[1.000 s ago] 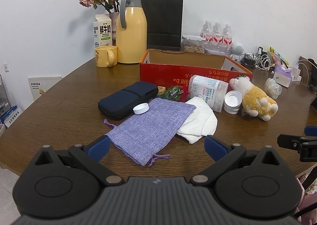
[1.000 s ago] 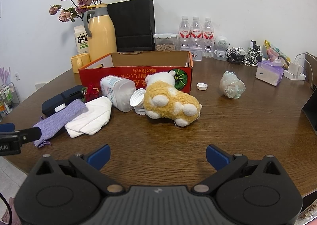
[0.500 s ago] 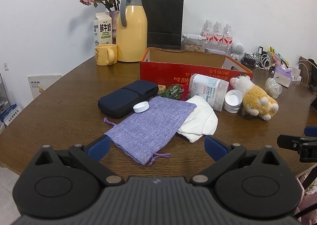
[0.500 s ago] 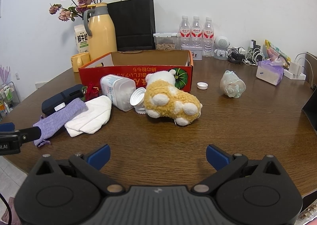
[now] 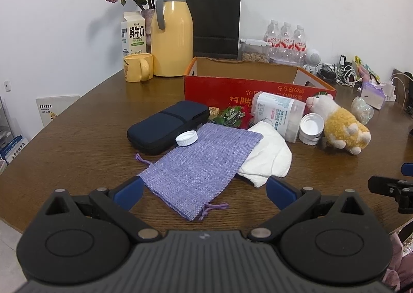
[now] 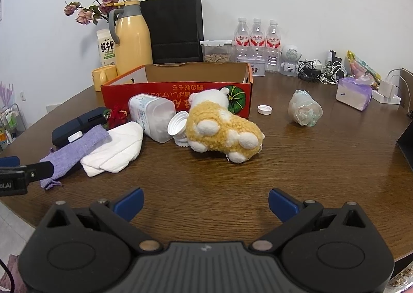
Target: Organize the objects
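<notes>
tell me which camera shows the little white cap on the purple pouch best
The left wrist view: the white cap sits near the centre, whole, resting where the purple pouch meets the dark case. In the right wrist view the cap is a small sliver far to the left, seen edge-on.

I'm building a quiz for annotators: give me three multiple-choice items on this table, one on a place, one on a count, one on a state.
1. The small white cap nearest the purple pouch rests: A in the red box, B on the pouch's edge against the dark case, C on the plush.
2. Water bottles by the wall: A two, B three, C five.
3. The clear jar is: A upright, capped, B lying, lid off, C inside the box.

Answers: B, it overlaps both; B, three red labels; B, on its side, mouth uncovered.
</notes>
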{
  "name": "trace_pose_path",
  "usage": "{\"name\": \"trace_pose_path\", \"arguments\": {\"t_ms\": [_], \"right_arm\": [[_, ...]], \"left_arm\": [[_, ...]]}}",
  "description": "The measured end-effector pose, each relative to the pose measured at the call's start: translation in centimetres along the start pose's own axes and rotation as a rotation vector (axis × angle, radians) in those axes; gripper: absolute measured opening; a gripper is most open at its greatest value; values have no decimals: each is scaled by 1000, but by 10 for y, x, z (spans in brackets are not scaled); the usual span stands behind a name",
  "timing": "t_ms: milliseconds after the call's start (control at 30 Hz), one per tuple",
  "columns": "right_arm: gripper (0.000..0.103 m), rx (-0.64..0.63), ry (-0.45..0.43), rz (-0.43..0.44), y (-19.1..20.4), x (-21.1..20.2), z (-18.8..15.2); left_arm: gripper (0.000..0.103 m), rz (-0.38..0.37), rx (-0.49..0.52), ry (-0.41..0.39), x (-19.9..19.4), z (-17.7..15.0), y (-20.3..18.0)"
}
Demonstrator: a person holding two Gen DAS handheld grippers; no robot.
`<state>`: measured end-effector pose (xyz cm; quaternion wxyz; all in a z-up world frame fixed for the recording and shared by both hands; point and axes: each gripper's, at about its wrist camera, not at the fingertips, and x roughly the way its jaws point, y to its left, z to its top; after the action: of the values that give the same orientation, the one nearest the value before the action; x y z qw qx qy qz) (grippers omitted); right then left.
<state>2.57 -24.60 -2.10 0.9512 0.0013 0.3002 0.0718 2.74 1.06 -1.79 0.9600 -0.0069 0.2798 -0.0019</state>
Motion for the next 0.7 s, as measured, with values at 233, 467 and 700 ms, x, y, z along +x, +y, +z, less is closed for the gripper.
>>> {"name": "trace_pose_path", "arguments": {"t_ms": [233,467,700], "right_arm": [[103,-11,8,2,0,10,2],[103,-26,22,5,2,20,4],[103,-24,42,3,2,29,5]], "left_arm": [[103,9,28,34,25,7,9],[103,-5,61,67,57,15,16],[103,-32,100,84,73,6,13]]}}
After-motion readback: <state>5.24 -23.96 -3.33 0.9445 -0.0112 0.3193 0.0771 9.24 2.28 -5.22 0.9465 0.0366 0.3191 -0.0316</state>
